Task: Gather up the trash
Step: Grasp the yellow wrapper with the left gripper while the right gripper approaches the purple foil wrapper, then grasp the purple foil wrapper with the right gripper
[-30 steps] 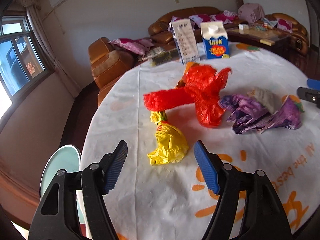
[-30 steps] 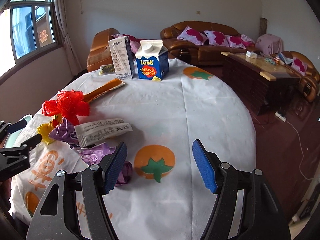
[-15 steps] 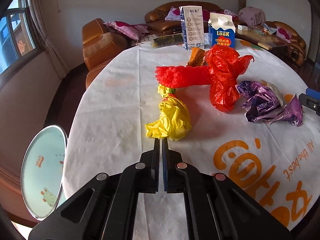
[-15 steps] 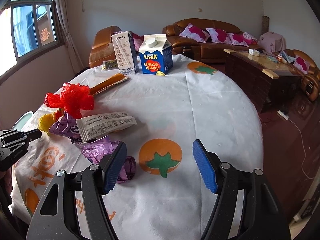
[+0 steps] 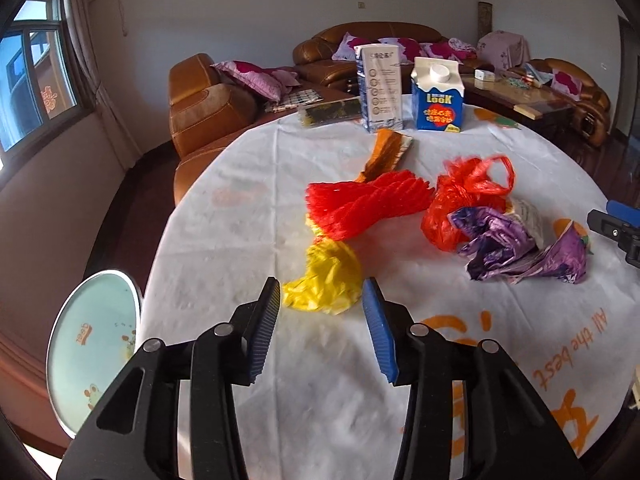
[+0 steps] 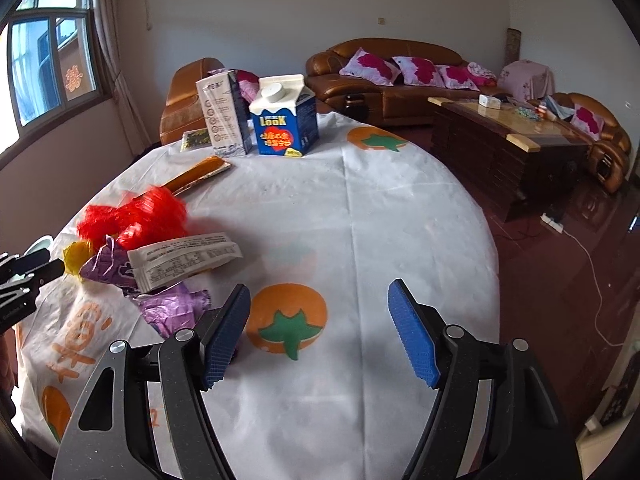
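While you hold both tools low over the table, the scene reads as follows.
Table [image 5: 248, 216]: round, under a white cloth printed with orange fruit; every item below rests on it.
Cartons: your blue milk carton [image 6: 283, 120] and the tall white carton [image 6: 222, 114] stand upright, just beside each other, at the far edge.
Red trash: a red mesh sleeve [image 5: 368, 204] lies across the middle; a red plastic bag [image 5: 464, 196] sits just right of it, touching.
Purple trash: a crumpled purple wrapper [image 5: 516, 248] lies against the red bag; a white printed wrapper [image 6: 184, 258] rests on top of it.
Yellow trash: a yellow plastic bag [image 5: 326, 276] lies nearest you, its far end under the mesh sleeve.
Orange wrapper [image 6: 200, 172]: flat, between the red heap and the cartons.
Left gripper [image 5: 322, 330]: your jaws are opening, partway apart; the yellow bag lies just ahead of the tips, not between the pads, nothing held.
Right gripper [image 6: 320, 332]: your jaws stand wide, empty, over bare cloth; the purple wrapper is just beside its left finger.
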Action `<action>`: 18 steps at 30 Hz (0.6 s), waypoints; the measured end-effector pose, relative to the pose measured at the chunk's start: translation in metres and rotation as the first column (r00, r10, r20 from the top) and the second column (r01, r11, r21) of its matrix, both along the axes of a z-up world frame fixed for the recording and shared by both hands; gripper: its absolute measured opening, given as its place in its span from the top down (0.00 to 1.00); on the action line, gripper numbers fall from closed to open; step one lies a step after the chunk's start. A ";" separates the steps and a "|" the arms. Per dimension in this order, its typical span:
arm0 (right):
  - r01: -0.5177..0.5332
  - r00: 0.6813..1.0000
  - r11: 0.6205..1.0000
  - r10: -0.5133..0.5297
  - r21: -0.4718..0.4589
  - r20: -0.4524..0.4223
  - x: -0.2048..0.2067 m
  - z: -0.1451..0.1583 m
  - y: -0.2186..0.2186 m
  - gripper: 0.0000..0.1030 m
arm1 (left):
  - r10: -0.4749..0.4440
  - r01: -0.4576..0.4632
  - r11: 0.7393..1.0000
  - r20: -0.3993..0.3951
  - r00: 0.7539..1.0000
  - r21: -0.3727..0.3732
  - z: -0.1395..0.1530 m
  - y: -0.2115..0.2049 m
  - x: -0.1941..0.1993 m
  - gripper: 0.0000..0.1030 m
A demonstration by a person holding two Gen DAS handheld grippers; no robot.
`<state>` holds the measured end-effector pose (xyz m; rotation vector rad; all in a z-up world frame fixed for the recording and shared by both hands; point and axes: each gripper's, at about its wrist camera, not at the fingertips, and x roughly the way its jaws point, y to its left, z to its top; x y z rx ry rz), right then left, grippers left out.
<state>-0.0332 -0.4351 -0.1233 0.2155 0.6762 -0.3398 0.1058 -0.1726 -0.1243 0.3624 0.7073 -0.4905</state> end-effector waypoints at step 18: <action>-0.117 0.993 0.988 0.118 0.104 -0.008 0.014 0.002 0.041 0.31 | 0.045 -0.045 0.999 0.004 0.999 0.010 -0.003 0.049 -0.015 0.81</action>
